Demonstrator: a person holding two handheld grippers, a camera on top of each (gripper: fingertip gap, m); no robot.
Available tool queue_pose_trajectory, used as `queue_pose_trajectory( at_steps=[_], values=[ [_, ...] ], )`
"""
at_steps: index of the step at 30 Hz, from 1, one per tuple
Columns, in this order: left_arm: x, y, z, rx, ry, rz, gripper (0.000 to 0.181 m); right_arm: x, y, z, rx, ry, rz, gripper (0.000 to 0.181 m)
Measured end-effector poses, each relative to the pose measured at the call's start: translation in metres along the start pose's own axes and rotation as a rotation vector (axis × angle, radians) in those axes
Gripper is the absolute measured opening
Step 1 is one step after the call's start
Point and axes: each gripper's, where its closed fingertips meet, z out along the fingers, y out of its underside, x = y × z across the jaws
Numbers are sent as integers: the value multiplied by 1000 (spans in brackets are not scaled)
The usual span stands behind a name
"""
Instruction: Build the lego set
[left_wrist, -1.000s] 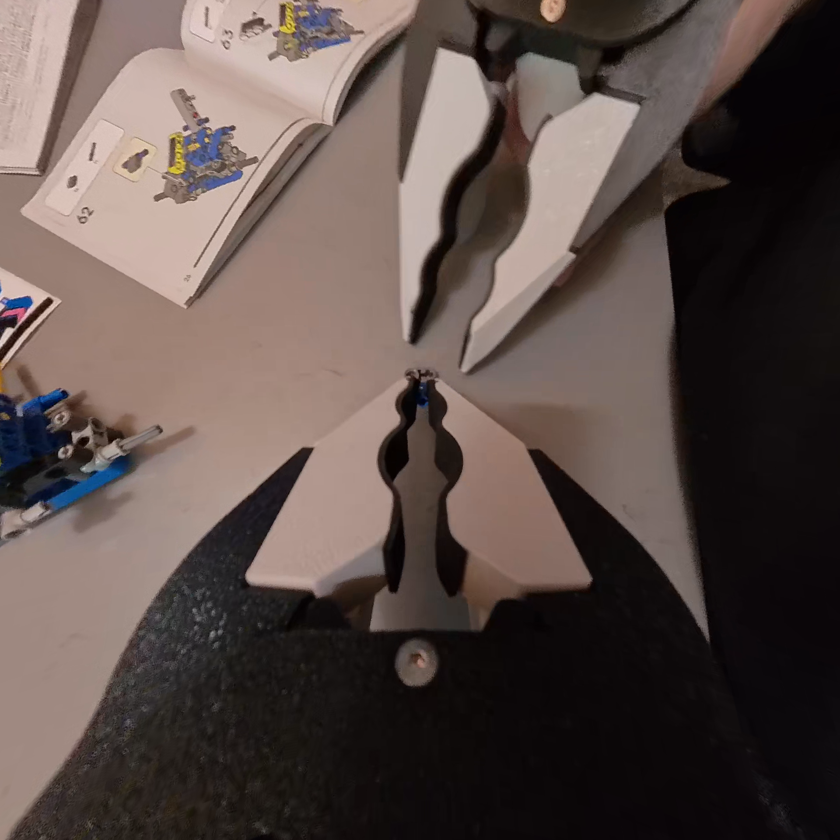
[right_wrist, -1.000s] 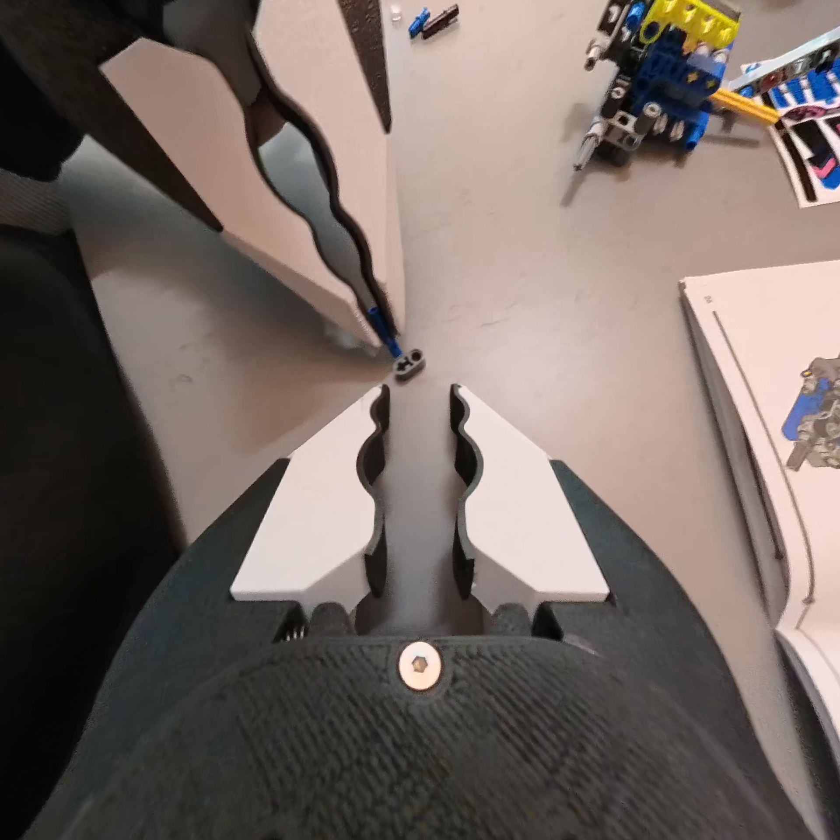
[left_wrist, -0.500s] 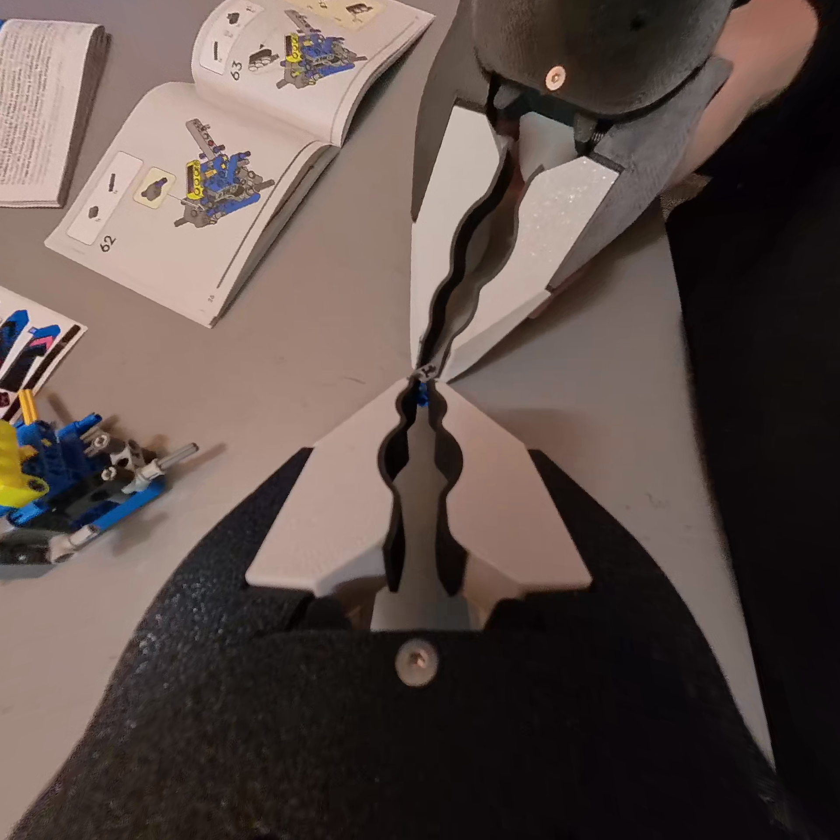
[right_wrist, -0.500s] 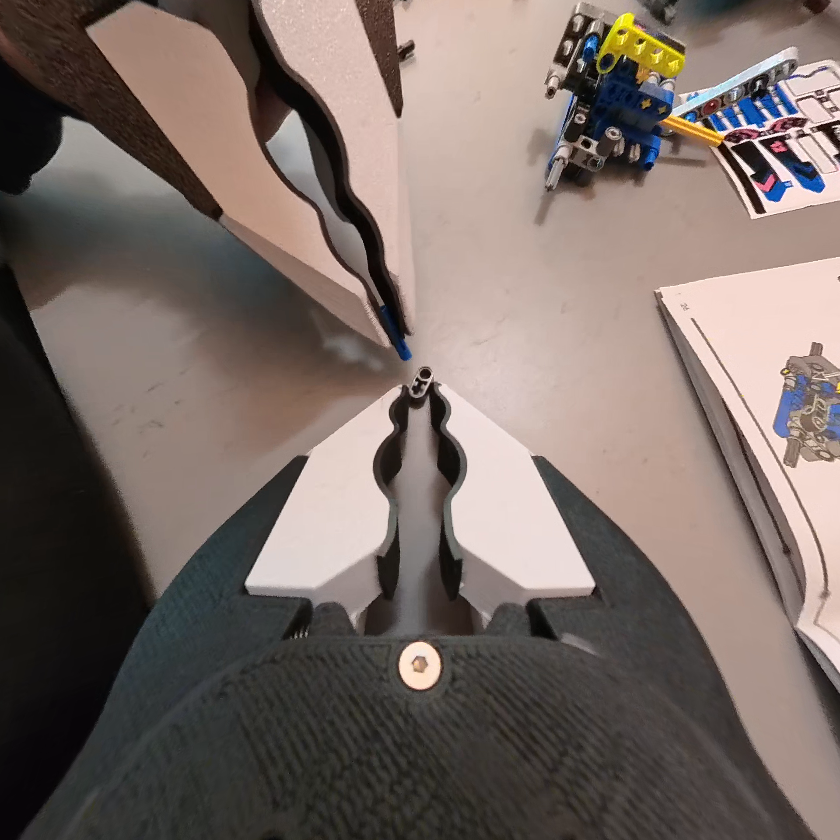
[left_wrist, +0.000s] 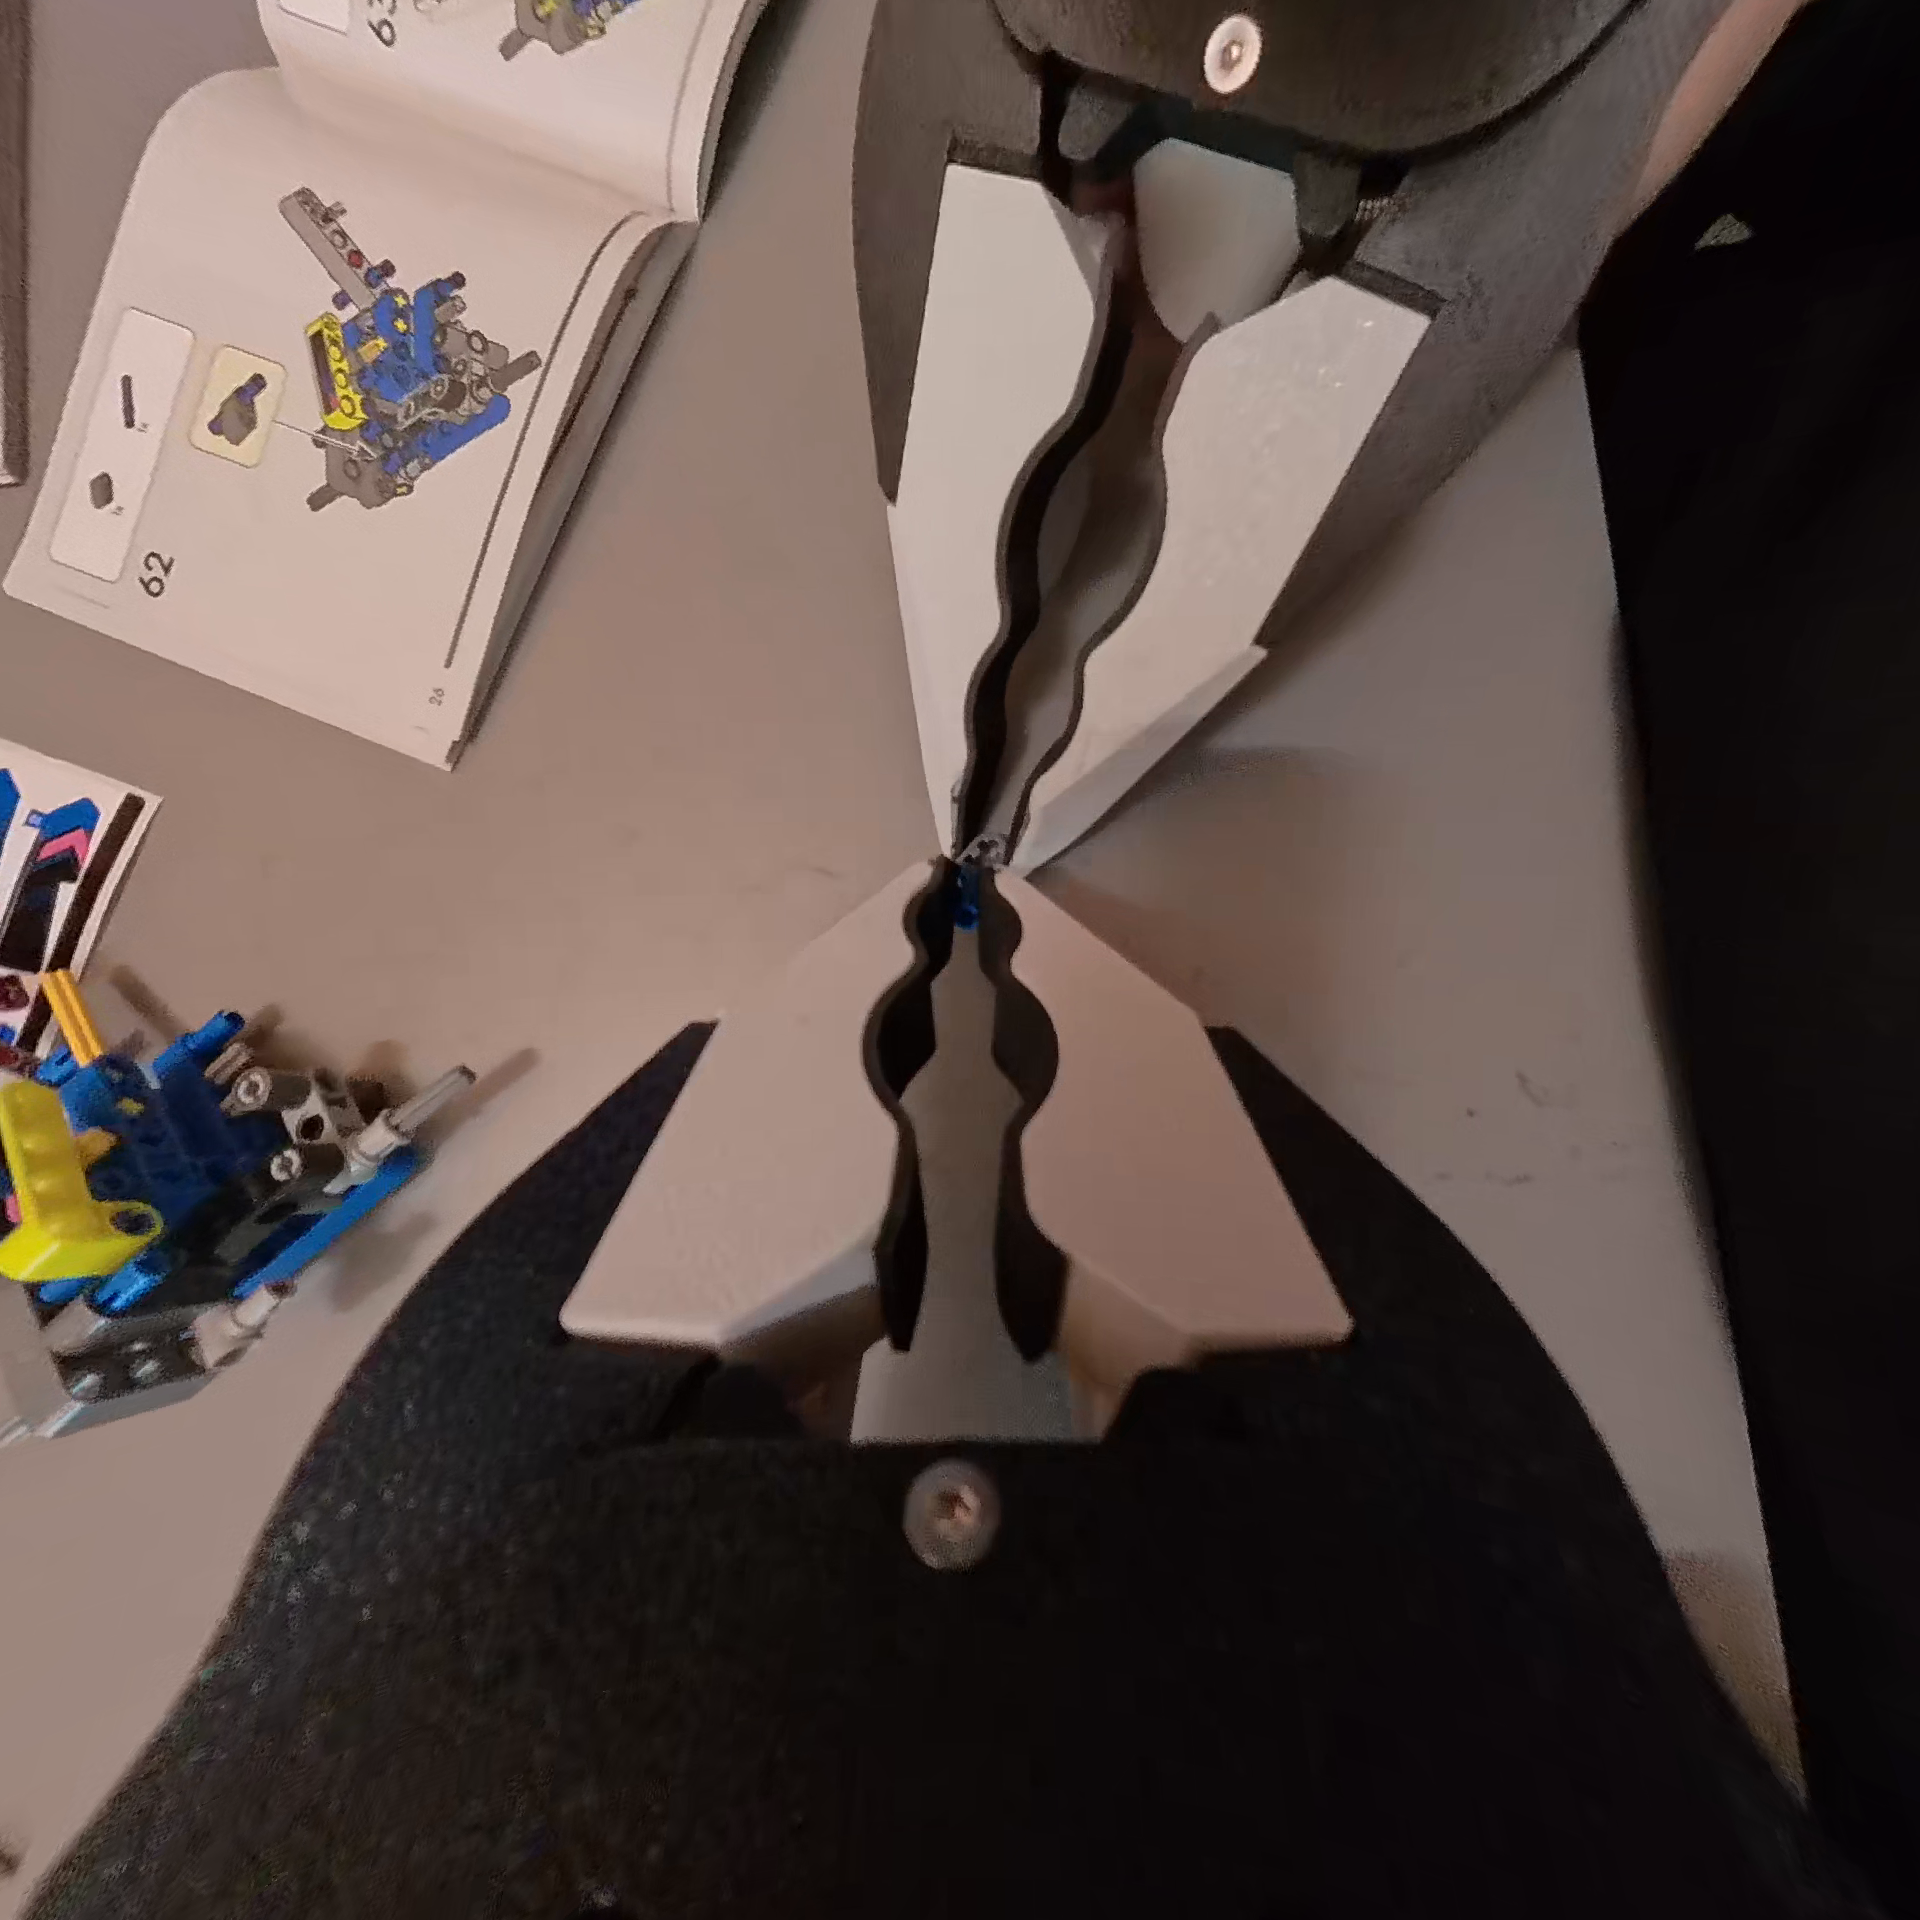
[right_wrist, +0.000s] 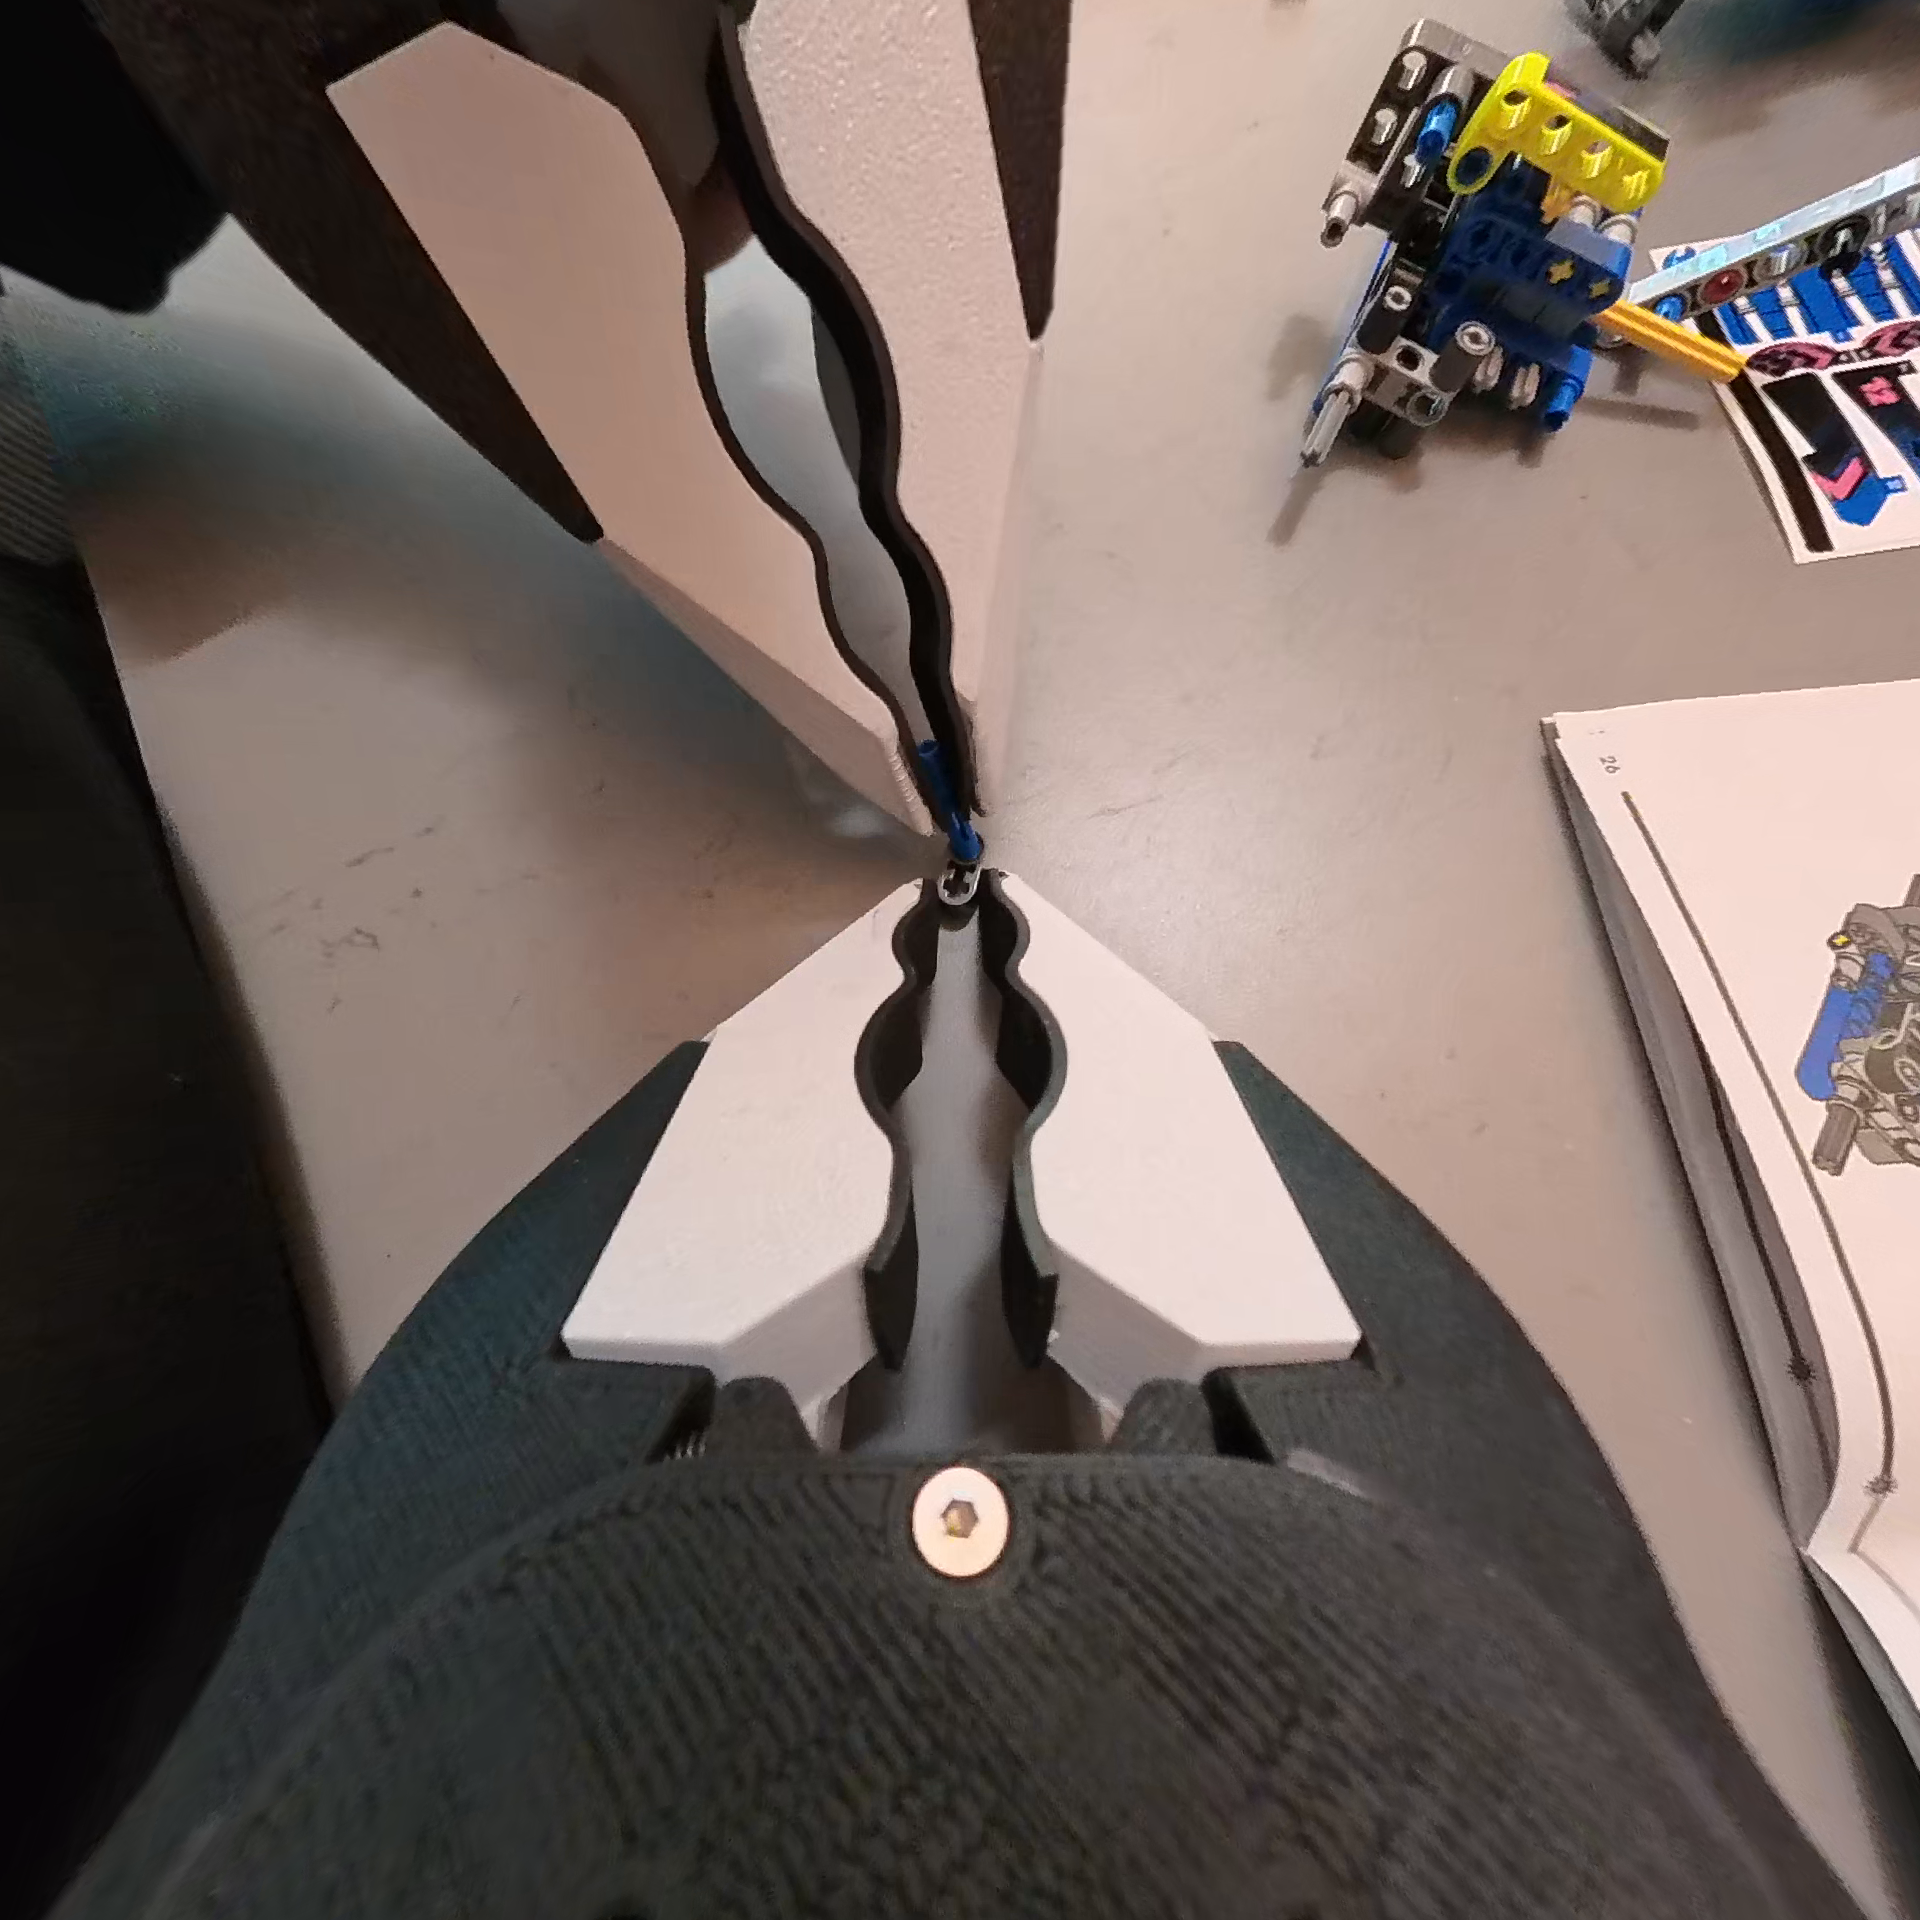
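Note:
My left gripper is shut on a small blue pin, which also shows in the right wrist view. My right gripper is shut on a small grey connector, seen in the left wrist view too. The two grippers meet tip to tip above the grey table, and the pin's end touches the connector. The partly built blue, yellow and grey model stands on the table at the left in the left wrist view, and at the upper right in the right wrist view.
An open instruction booklet lies at the upper left in the left wrist view and at the right edge of the right wrist view. A sticker sheet lies beside the model. A dark area borders the table's edge. My two grippers' fingertips are within a few centimetres of each other.
My right gripper closed on the grey connector and lifted it from the table. The two grippers came together until the blue pin's end met the connector.

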Motion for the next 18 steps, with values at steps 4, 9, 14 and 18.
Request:
queue_pose_trajectory(
  at_steps=[4,9,14,18],
  values=[
    [0,-1,1,-41,35,-29,1,0,0,0,0,-5,5,7],
    [0,-1,1,-24,62,-63,0,0,0,0,0,-6,8,7],
    [0,-4,2,-120,-1,16,0,1,0,0,0,-5,9,7],
    [-1,-5,3,-78,47,-93,0,2,0,0,1,3,18,7]
  ],
)
